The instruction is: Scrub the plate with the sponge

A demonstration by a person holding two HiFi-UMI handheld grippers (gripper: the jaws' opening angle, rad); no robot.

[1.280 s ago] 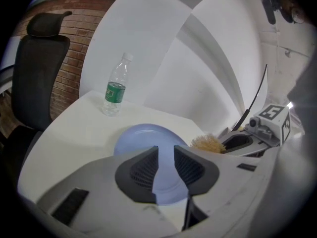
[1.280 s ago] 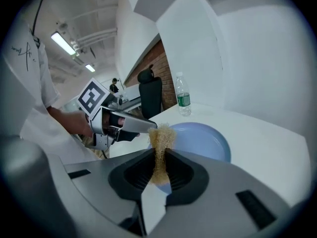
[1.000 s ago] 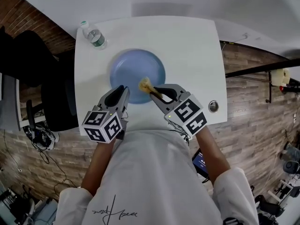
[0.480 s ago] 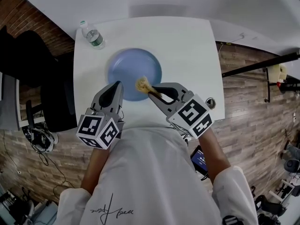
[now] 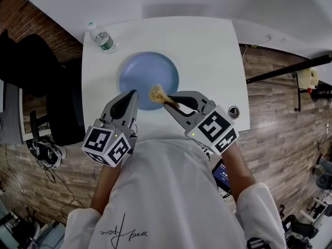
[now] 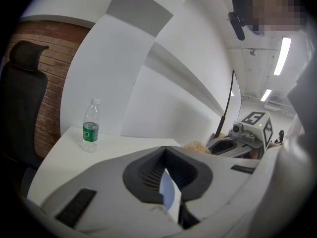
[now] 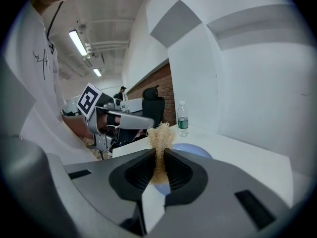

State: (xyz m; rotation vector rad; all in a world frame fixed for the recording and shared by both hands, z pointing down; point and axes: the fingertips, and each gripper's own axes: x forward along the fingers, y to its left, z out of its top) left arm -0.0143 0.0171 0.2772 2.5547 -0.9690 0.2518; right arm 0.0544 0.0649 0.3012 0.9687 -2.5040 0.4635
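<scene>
White desk (image 5: 210, 51) fills the middle of the head view, with wood-plank floor (image 5: 280, 139) on both sides and a black chair (image 5: 31, 61) off its left edge. At the far left corner a clear water bottle (image 5: 104, 39) with a green label stands upright, well apart from everything else. A round blue plate (image 5: 148, 71) lies flat a little left of the desk's middle. The left gripper (image 5: 130, 94) reaches in from the near edge, with its tips over the plate's near-left rim. Its jaws have just closed and now stand together. Its own view shows only a thin pale-blue sliver in the slit between them, and I cannot tell whether that is the rim pinched or the plate seen through the gap. Just right of it, a tan, fibrous sponge (image 5: 157, 94) sits over the plate's near rim. It is pinched in the right gripper (image 5: 168, 101), whose jaws have just tightened on its lower part while a frayed tuft sticks out past the tips. Whether the sponge touches the plate cannot be made out. A small round metal fitting (image 5: 233, 111) is set into the desk near its near right corner. The person's white shirt (image 5: 171, 191) fills the foreground.
</scene>
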